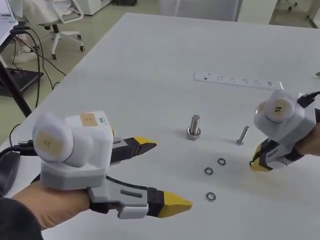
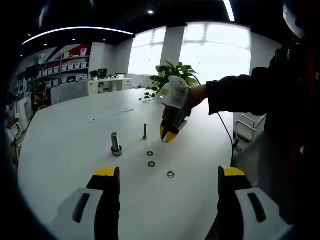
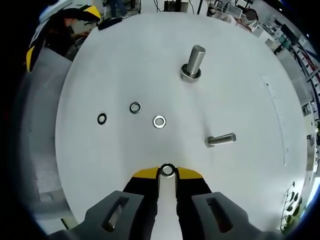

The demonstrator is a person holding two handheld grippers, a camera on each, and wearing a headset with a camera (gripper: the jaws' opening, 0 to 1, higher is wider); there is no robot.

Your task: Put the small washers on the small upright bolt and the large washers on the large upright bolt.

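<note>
Your right gripper [image 1: 260,164] is low over the table [image 1: 150,75], just right of the small bolt [image 1: 242,135]. Its fingers are pinched on a washer [image 3: 168,170], held by its rim at the very tips, with the hole facing back along the fingers. Your left gripper [image 1: 167,175] is at the near left, its fingers spread wide with nothing between them, pointing across the table toward the bolts.

The large bolt [image 1: 194,126] stands on its wide base with its long axis vertical and the threaded end up. The small bolt is also upright, head down on the table, to the right of the large one and apart from it. Three loose washers [image 1: 208,171] lie flat on the table in front of the bolts, between your two grippers. A power strip [image 1: 235,80] lies further back.
</note>
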